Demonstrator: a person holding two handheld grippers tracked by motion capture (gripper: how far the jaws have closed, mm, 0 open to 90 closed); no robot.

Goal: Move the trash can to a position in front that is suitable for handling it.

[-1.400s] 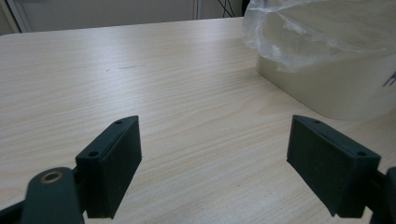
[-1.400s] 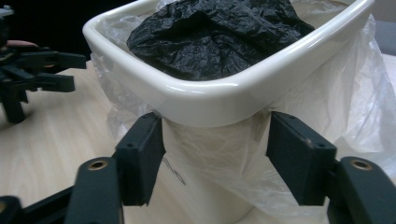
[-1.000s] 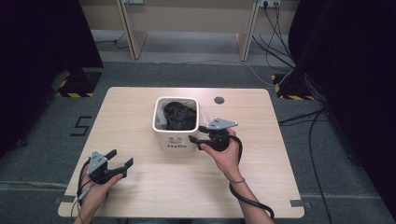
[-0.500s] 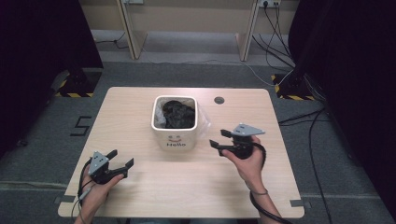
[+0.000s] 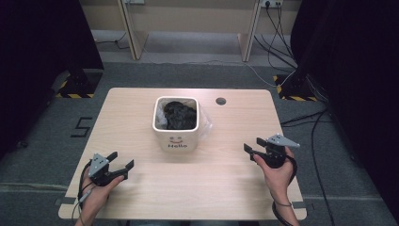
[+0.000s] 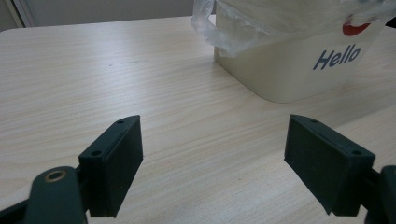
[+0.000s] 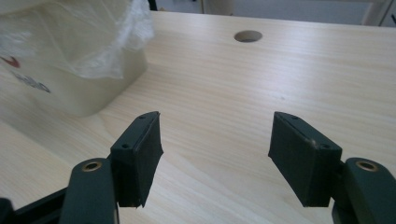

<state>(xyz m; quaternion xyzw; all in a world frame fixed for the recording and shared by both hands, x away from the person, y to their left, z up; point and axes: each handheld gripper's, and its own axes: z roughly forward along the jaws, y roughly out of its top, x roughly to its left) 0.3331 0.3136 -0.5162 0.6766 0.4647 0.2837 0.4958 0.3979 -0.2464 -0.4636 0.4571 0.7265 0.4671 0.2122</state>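
Two grippers rest apart on the desk [image 5: 141, 103], jaws released and empty — left gripper [image 5: 121, 162], right gripper [image 5: 251, 147]. Between them, the lined bin [image 5: 177, 123] already holds dark stuff — work looks finished.

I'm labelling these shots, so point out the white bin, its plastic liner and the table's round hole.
white bin [image 5: 178, 140], high view, front wall.
plastic liner [image 7: 100, 35], right gripper view, overhang.
round hole [image 5: 220, 100], high view, centre.

A light wooden rectangular table [image 5: 141, 193] stands on grey carpet floor [image 5: 42, 141]. Beyond its far edge are pale wooden furniture legs [image 5: 129, 35]; black cables [image 5: 282, 28] lie at the far right.
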